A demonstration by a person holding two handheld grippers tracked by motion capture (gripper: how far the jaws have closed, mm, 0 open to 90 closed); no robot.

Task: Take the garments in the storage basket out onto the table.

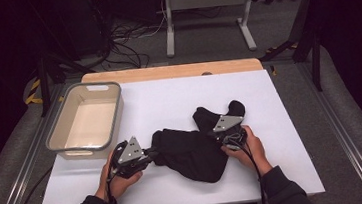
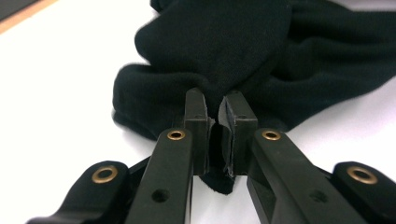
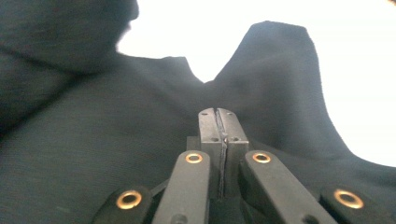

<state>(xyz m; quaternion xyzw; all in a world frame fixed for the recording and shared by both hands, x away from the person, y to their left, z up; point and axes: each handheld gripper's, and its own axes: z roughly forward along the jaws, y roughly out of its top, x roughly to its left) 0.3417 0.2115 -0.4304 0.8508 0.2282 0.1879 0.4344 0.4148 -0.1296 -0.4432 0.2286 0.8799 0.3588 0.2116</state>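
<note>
A black garment (image 1: 189, 151) lies crumpled on the white table top (image 1: 168, 93), toward the front. My left gripper (image 1: 151, 152) is at the garment's left end. In the left gripper view its jaws (image 2: 217, 100) are shut on a fold of the black cloth (image 2: 224, 46), and a bit of fabric pokes out below the pads. My right gripper (image 1: 218, 131) sits at the garment's right side. In the right gripper view its jaws (image 3: 217, 112) are pressed together on a thin layer of the cloth (image 3: 93, 140), which spreads all around them.
A grey plastic tub (image 1: 89, 84) with nothing in it stands at the table's left edge, just behind the left hand. Bare white surface (image 1: 283, 137) lies to the right of the garment and behind it. Cables and a white frame (image 1: 207, 1) are on the floor beyond.
</note>
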